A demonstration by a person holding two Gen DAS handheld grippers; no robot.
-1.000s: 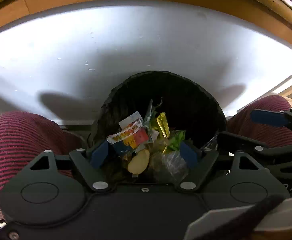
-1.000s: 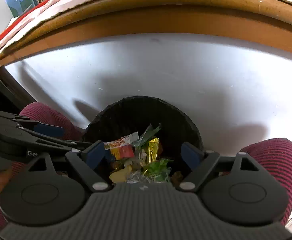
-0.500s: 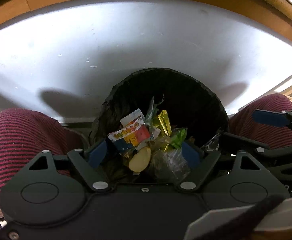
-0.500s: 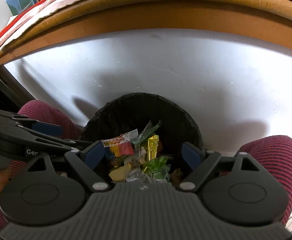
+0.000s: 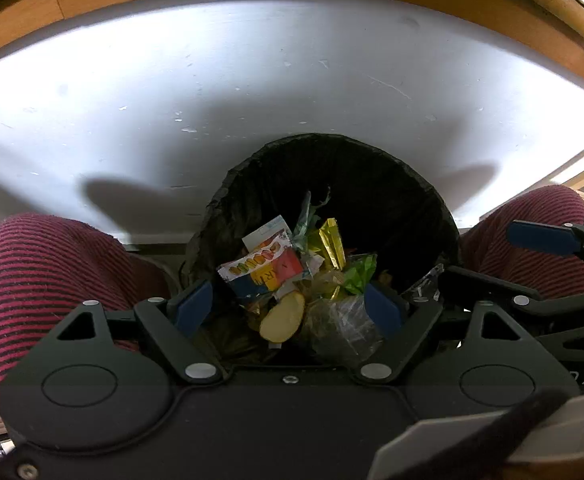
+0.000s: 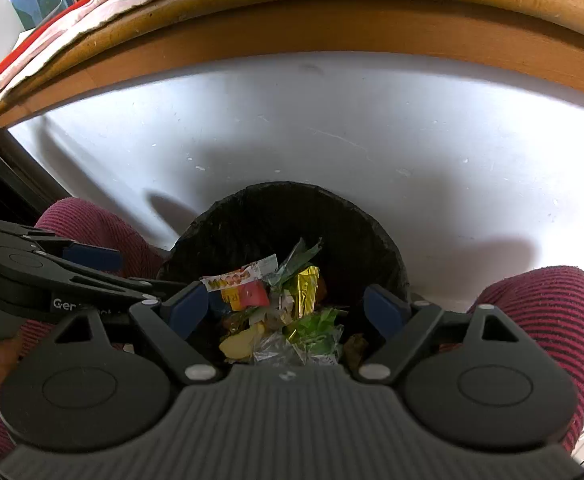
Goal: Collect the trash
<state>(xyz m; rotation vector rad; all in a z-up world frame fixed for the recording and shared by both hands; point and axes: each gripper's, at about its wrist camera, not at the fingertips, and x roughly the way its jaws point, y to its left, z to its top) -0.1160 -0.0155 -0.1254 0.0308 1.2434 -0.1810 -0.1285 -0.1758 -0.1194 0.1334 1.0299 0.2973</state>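
L+R jaws apart, empty | bin (image 5: 392, 184) w/ wrappers (image 5: 264, 270) btwn knees (image 5: 44, 264) | table edge (image 6: 292, 20) above

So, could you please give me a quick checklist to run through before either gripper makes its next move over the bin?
1. Left gripper open, nothing between its fingers: ok.
2. Right gripper open and empty: ok.
3. Black bin below both grippers: ok.
4. Wrappers inside the bin, none over the rim: ok.
5. Space left in the bin: ok.
6. Trash remaining outside the bin: cannot tell.
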